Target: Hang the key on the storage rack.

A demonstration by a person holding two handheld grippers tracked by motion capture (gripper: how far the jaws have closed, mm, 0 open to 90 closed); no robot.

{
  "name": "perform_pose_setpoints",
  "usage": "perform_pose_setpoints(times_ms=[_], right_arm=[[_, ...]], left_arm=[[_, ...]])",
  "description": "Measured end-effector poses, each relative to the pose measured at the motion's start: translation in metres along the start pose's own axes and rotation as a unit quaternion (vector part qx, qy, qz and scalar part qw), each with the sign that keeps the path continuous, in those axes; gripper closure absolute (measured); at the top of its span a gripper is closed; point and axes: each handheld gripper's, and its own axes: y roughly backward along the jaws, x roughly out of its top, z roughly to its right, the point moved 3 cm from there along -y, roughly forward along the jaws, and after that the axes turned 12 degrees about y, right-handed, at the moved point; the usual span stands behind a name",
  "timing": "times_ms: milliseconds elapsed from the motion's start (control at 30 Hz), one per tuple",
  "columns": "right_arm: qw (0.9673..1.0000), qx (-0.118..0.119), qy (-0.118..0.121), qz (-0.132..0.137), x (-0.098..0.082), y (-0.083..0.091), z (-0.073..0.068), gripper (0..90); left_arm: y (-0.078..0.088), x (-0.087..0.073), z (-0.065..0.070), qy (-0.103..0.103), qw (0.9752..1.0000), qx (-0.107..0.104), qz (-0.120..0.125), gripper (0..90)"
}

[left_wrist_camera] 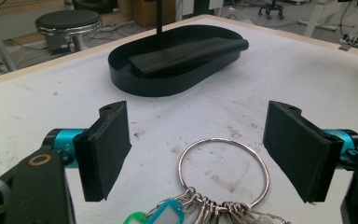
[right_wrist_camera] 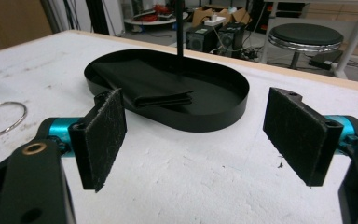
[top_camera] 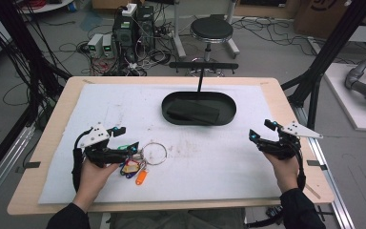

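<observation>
White-padded tabletop (top_camera: 219,167) | your left tongs (left_wrist_camera: 196,154) apart around key ring (left_wrist_camera: 221,172), ungripped | right tongs (right_wrist_camera: 196,135) apart, empty | black tray (top_camera: 228,117) awaits keys

Bench layout: tray at the back, keys at the front left
The tray (top_camera: 198,109) sits mid-bench toward the far edge, a folded cloth (top_camera: 193,112) in it. The key ring (top_camera: 153,153) lies on the mat (top_camera: 209,157) near the front left, its tags (top_camera: 134,171) on the near side, just before the left claw (top_camera: 132,147); the right claw (top_camera: 253,136) is well apart at the right
</observation>
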Motion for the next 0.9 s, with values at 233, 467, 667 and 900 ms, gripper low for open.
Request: perform_pose_setpoints(times_ms=[233,467,667,900], right_arm=[[0.9995,-0.002,0.025,-0.019,-0.001,-0.005,-0.003,21.2],[0.9994,-0.014,0.024,-0.022,-0.003,-0.005,-0.002,21.8],[0.9993,-0.015,0.025,-0.023,-0.005,-0.004,0.0,25.8],[0.9993,-0.016,0.024,-0.024,-0.007,-0.005,0.002,25.8]], left_arm=[[-0.015,0.003,0.002,0.008,0.9994,-0.012,-0.03,24.8],[-0.032,0.002,0.0,0.002,0.9978,-0.01,-0.065,35.8],[-0.047,0.0,-0.006,0.021,0.9954,0.005,-0.093,37.6],[-0.06,-0.002,-0.01,0.018,0.9922,0.032,-0.119,31.5]])
